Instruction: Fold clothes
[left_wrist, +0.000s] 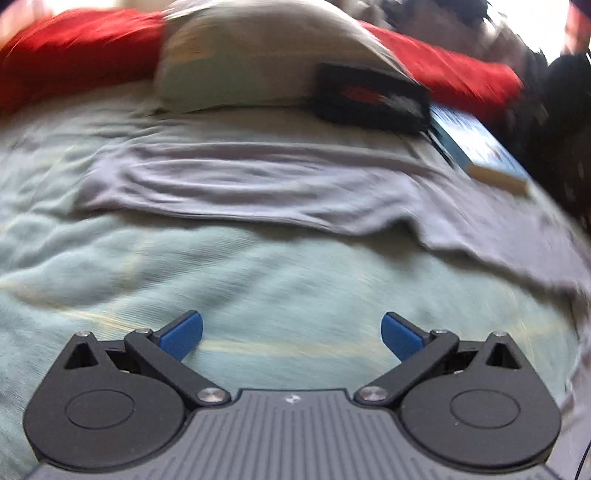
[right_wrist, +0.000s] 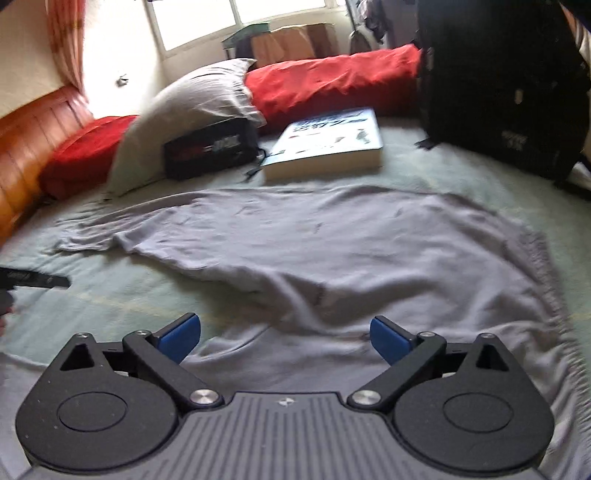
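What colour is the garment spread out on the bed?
Pale lavender-grey, plain with no pattern: the garment shows best in the right wrist view.

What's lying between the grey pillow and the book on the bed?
A black pouch with a red-and-white label sits between the grey pillow and the book, in the right wrist view.

Nothing here reads cleanly. The thick blue-and-white paperback book (right_wrist: 328, 138) lying on the bed has print on its cover, too blurred to make out. The black rectangular pouch (right_wrist: 210, 147) beside it carries a red-and-white logo patch, also unreadable. The big black backpack (right_wrist: 495, 85) shows a small pale mark, illegible.
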